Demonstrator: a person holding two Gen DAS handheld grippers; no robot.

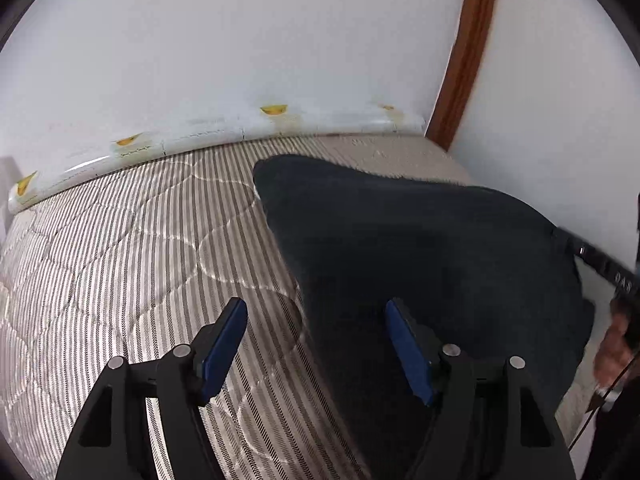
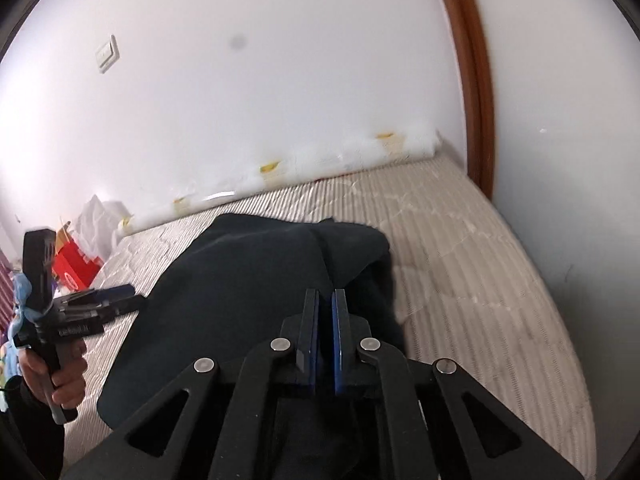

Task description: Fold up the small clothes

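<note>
Lying on a striped mattress (image 1: 120, 240), dark garment (image 1: 420, 248), left gripper (image 1: 316, 336) jaws released, right gripper (image 2: 325, 312) jaws clenched empty, red box (image 2: 76, 268) only right view.

Left claw (image 1: 316, 346): matte black frame, angular linkage arms with triangular cut-outs, round silver pivot screws (image 1: 451, 349), two flat blue pads (image 1: 408, 354) on the inner faces of the fingers. Right claw (image 2: 325, 332): same black build, four silver screws (image 2: 280, 345) in a row, narrow blue pads edge-on. Seen from the right wrist, black pistol-style handle with pale lettering, too blurred to read, gripped by a hand (image 2: 60, 376). Dark sleeve (image 2: 36, 432) at the wrist. Thin dark cable (image 1: 600, 396) beside the other handle.
</note>
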